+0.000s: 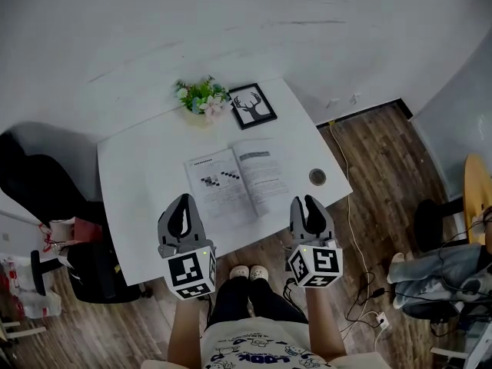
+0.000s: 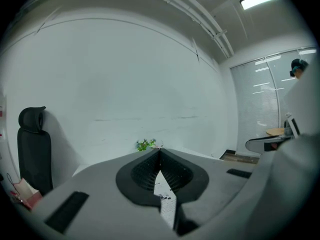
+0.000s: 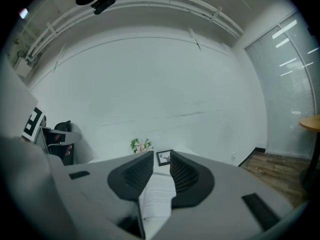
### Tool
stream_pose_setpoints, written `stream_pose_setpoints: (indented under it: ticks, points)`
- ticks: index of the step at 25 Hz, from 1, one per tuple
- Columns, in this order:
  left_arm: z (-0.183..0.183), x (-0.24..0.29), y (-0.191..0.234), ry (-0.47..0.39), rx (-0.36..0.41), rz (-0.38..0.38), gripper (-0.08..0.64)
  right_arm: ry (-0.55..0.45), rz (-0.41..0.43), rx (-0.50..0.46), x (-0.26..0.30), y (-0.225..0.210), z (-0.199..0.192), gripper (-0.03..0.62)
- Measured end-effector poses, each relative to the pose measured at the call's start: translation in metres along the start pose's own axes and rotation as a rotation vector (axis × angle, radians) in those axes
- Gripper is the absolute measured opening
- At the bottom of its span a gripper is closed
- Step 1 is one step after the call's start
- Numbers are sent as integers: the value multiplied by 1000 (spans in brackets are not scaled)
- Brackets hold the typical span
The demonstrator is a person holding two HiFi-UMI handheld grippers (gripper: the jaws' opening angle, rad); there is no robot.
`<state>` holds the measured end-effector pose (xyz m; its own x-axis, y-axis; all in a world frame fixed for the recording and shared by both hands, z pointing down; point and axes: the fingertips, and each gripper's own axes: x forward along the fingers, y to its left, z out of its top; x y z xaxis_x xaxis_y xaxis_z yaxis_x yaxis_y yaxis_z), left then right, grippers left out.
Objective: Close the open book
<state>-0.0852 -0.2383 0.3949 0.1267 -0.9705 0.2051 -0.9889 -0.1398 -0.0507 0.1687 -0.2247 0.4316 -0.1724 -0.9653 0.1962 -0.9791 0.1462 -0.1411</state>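
The open book (image 1: pixel 234 183) lies flat in the middle of the white table (image 1: pixel 134 198), its pages facing up. My left gripper (image 1: pixel 183 201) hovers at the table's near edge, just left of the book, with its tips together and nothing held. In the left gripper view the left gripper (image 2: pixel 160 151) shows a strip of the book (image 2: pixel 168 206) below the touching tips. My right gripper (image 1: pixel 307 201) hangs off the book's near right corner. In the right gripper view the right gripper (image 3: pixel 161 157) has its jaws a little apart and empty, and the book (image 3: pixel 157 194) shows through the gap.
A potted plant (image 1: pixel 201 98) and a framed deer picture (image 1: pixel 253 105) stand at the table's far edge. A small round dark object (image 1: pixel 317 177) sits right of the book. A black chair (image 1: pixel 42 187) stands left. Cables (image 1: pixel 361 298) and a seated person (image 1: pixel 442 271) are at the right.
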Motion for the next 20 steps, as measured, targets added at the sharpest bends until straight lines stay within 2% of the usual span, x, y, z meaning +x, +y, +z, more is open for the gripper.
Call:
stream_pose_setpoints:
  ticks: [13,20]
  points:
    - [-39,7,-13,84,-2,2,23,170,82,248,12,-9,-90,112]
    - [-61,15,-24,130,9,-22,23,202,94,600,18,-23,-136,112]
